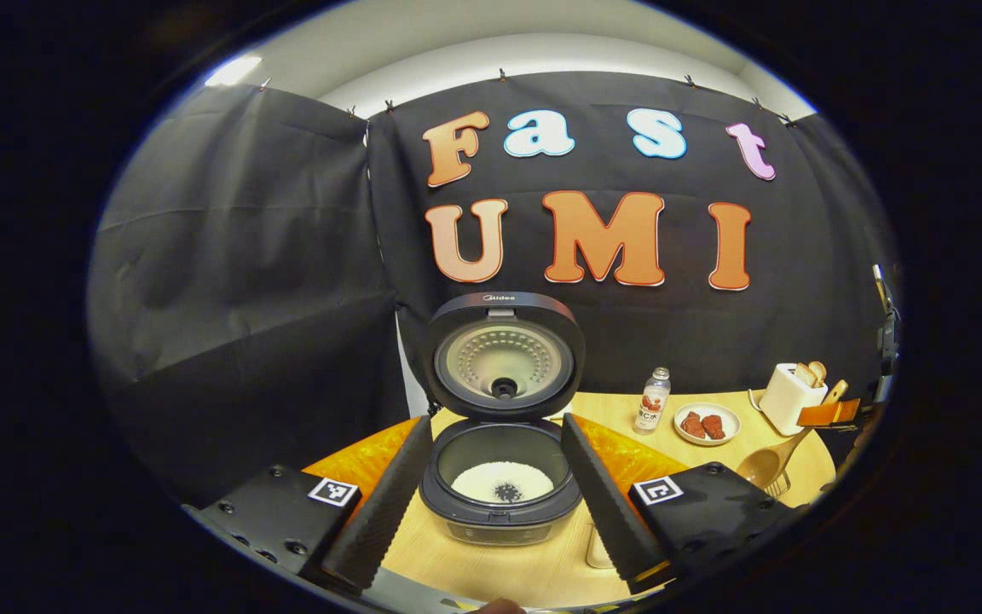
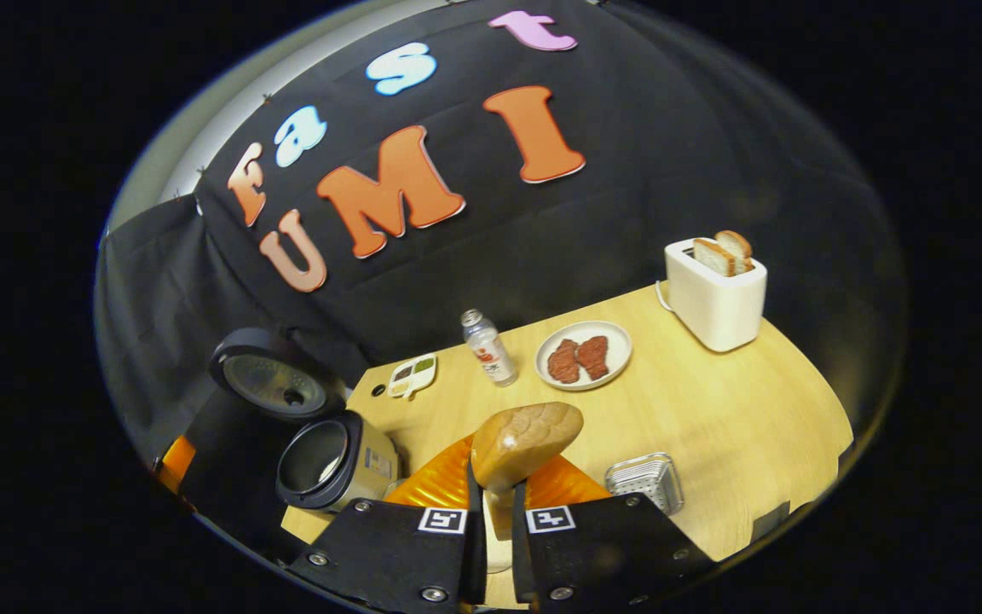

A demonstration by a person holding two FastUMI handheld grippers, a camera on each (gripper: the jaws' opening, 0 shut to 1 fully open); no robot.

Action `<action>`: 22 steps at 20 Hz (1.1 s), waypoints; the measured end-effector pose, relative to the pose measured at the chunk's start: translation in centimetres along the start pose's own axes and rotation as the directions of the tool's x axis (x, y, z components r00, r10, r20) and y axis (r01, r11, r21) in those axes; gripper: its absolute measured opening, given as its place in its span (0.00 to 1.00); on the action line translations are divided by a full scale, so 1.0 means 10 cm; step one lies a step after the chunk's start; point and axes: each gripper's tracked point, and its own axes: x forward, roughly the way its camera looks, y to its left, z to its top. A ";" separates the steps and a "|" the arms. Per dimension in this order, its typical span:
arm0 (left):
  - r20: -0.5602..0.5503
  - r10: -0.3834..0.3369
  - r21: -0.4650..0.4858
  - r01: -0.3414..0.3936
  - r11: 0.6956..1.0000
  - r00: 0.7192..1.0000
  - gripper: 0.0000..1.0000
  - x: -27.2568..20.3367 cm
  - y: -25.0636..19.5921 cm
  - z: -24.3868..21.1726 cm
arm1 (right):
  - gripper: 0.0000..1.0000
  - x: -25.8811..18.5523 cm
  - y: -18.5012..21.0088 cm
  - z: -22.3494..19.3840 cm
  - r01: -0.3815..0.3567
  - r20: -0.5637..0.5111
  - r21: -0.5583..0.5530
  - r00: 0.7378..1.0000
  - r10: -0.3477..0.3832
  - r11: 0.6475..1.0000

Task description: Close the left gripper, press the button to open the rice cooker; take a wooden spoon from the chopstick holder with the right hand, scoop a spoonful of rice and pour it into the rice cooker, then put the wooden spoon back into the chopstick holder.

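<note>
Spoon (image 2: pixel 525 442) is sitting clamped in my right gripper (image 2: pixel 491 503) at lower centre, left gripper (image 1: pixel 491 495) gaping before the open cooker (image 1: pixel 501 477); I'm judging scooping rice comes next.

On the wooden counter (image 2: pixel 713 409) stands a white toaster (image 2: pixel 717 294) with two slices of bread (image 2: pixel 723 250) sticking up from its slots. To its left lies a white plate (image 2: pixel 619 341) that carries two reddish pieces of meat (image 2: pixel 578 358). Beside the plate stands a small clear bottle (image 2: pixel 488 348), upright. Farther left lies a small divided dish (image 2: pixel 412 375) with dark and green contents. Near the front edge sits a shiny metal tray (image 2: pixel 646 479).
</note>
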 end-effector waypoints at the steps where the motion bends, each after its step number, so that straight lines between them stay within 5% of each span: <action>1: -0.004 -0.007 0.004 0.007 1.000 1.000 1.00 0.00 0.02 -0.03 | 0.11 0.05 0.12 -0.12 -0.016 -0.028 -0.019 0.999 0.016 1.000; 5: -0.024 -0.002 0.020 0.003 1.000 1.000 1.00 0.02 0.24 -0.10 | 0.11 0.29 0.26 -0.50 -0.001 -0.097 -0.133 0.995 -0.012 0.991; 10: -0.036 0.038 0.027 -0.037 0.999 0.999 1.00 0.01 0.53 -0.18 | 0.11 0.45 0.20 -0.72 0.107 -0.043 -0.299 0.991 -0.125 0.948; 22: -0.053 0.050 0.071 -0.046 0.996 0.997 1.00 0.18 0.82 -0.25 | 0.12 0.59 0.30 -1.18 0.164 0.038 -0.581 0.984 -0.174 0.797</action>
